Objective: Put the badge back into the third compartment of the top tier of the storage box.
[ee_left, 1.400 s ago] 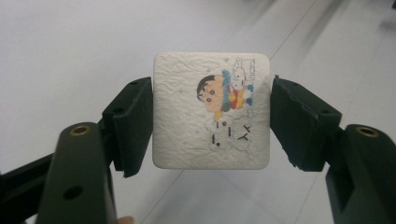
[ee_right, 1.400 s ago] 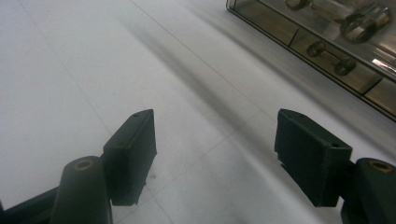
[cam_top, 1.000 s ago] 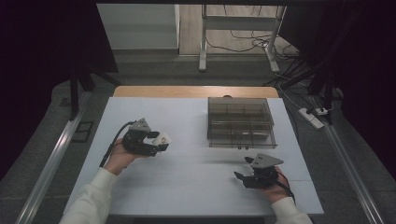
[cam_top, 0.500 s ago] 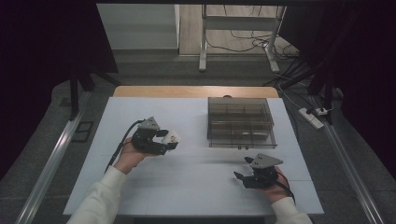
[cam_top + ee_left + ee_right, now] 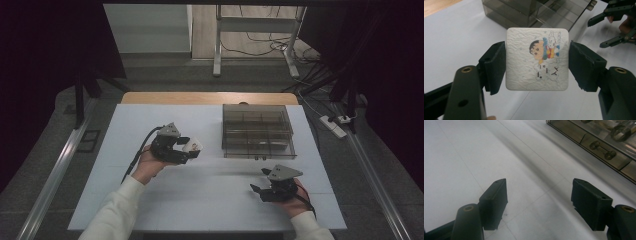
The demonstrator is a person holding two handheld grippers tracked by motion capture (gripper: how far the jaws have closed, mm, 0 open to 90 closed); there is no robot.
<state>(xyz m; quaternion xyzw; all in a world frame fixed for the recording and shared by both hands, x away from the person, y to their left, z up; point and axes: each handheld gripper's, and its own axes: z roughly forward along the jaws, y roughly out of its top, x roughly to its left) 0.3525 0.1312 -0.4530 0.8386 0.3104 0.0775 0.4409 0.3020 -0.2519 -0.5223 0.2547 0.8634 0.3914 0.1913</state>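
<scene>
A white square pad (image 5: 537,58) with a cartoon print sits between the jaws of my left gripper (image 5: 537,66), which is shut on its two side edges. From above, that gripper (image 5: 187,150) hovers over the white table left of centre, and the pad (image 5: 192,146) faces the box. My right gripper (image 5: 539,202) is open with nothing between its jaws, low over the table near the front right (image 5: 260,192). It points left. A smoky clear compartment box (image 5: 257,131) stands at the back right of the table.
The box's clasps and small metal parts (image 5: 602,150) lie close to the right gripper's far side. The white table (image 5: 210,200) has free surface between the two hands. Metal rails (image 5: 55,170) run along both sides on the floor.
My left gripper has carried the pad to the right, towards the box. The right gripper has stayed where it was.
</scene>
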